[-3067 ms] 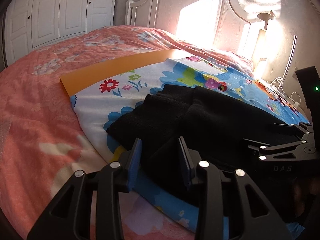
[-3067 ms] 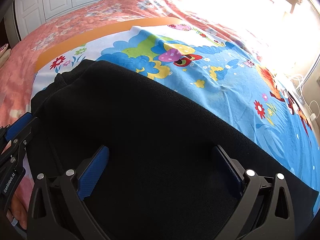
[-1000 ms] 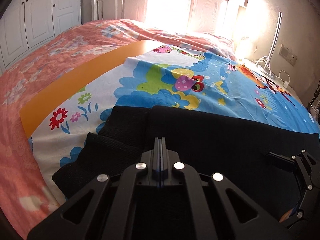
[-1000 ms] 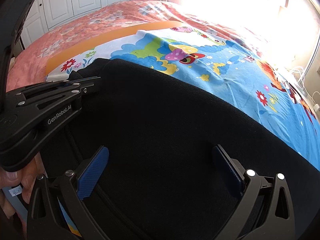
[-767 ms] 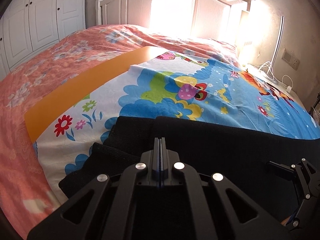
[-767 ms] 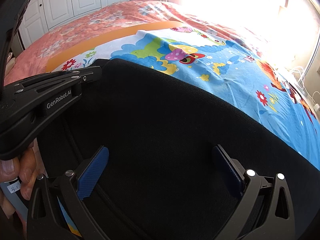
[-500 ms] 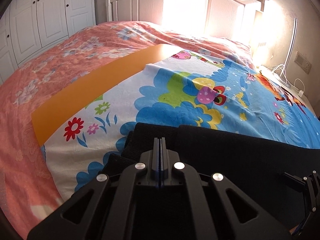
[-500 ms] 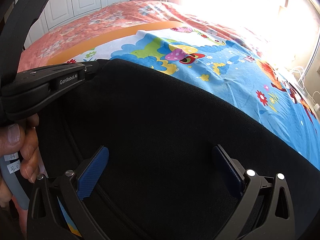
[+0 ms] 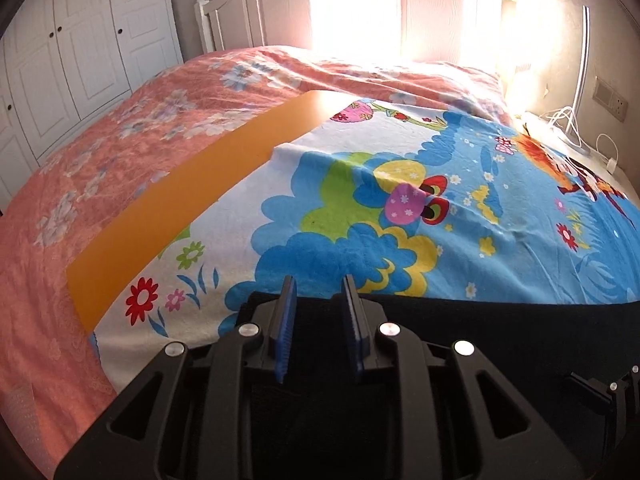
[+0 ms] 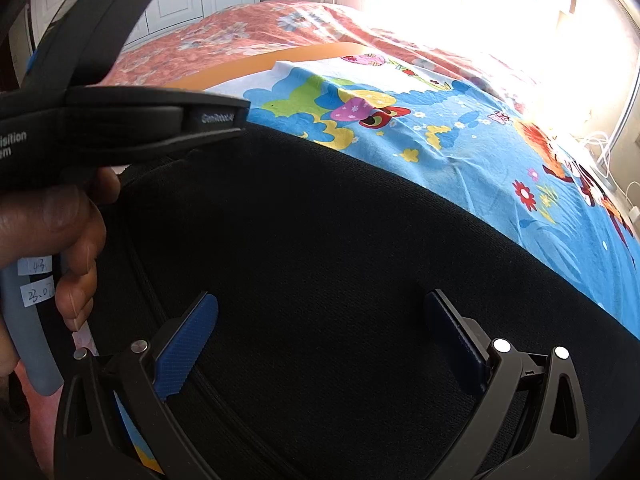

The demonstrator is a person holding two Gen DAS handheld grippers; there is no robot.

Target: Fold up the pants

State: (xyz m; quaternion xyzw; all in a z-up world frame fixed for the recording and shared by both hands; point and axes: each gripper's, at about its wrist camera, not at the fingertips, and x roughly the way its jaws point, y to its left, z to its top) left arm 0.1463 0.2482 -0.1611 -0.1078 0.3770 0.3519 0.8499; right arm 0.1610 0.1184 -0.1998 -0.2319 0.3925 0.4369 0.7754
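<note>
The black pants (image 10: 340,240) lie spread on a cartoon-print sheet (image 10: 460,136) on the bed. In the left wrist view the pants (image 9: 480,340) fill the lower part of the frame. My left gripper (image 9: 318,292) is partly open above the pants' far edge, with nothing between its blue pads. It also shows in the right wrist view (image 10: 236,116) at the upper left, held by a hand. My right gripper (image 10: 320,324) is wide open just above the middle of the pants, holding nothing.
An orange board (image 9: 192,208) lies under the sheet's left side on a pink floral bedspread (image 9: 100,152). A white headboard (image 9: 360,4) and white wardrobe doors (image 9: 72,48) stand behind. Cables (image 9: 576,132) lie at the right, by a wall socket.
My left gripper was shut on the pants' edge and carried it forward; now its jaws have opened and the fabric lies released. My right gripper has stayed open in place.
</note>
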